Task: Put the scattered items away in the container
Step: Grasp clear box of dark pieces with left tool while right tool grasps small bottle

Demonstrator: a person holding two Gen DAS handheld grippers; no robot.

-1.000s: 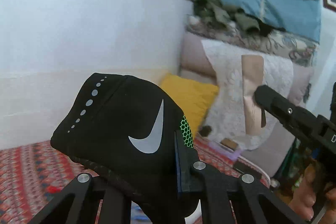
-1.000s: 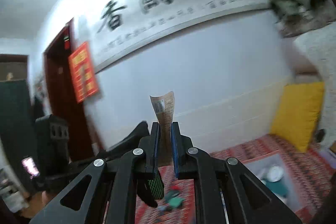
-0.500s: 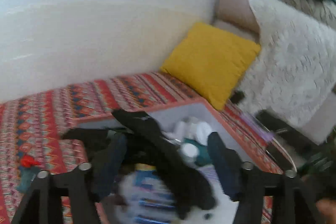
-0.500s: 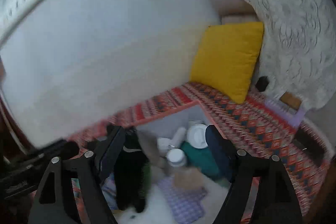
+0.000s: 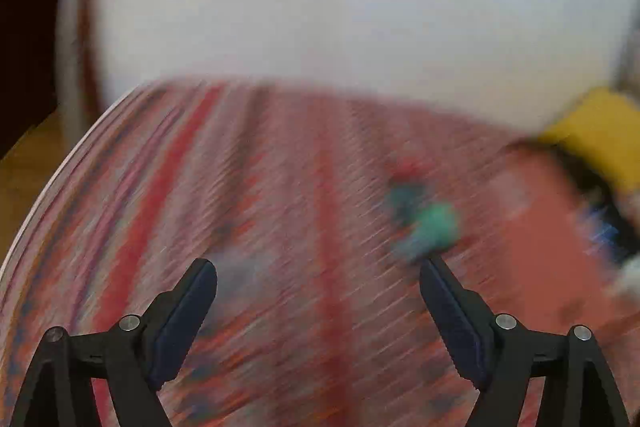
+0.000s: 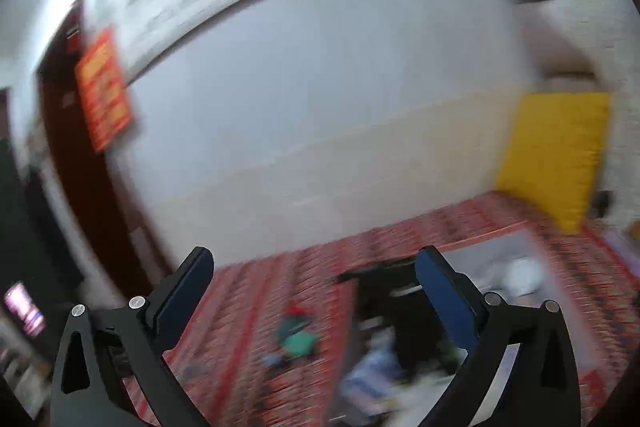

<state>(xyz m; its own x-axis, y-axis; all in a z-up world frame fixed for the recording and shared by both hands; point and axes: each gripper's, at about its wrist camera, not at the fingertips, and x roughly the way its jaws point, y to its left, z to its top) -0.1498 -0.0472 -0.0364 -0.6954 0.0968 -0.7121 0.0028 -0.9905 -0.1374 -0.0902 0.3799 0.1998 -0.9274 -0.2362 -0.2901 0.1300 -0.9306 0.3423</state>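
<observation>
With both jaws opening and nothing between them, the left gripper (image 5: 318, 301) and right gripper (image 6: 314, 291) are turning from the container (image 6: 492, 255) toward the green-and-red item (image 6: 298, 337) lying beside its left edge on the patterned mat (image 5: 280, 187), which probably calls for 1 straddling descent next.

Green-red toy (image 6: 298, 337) beside container (image 6: 496, 247)

Yellow cushion (image 6: 554, 155) against white wall (image 6: 320, 107)
</observation>
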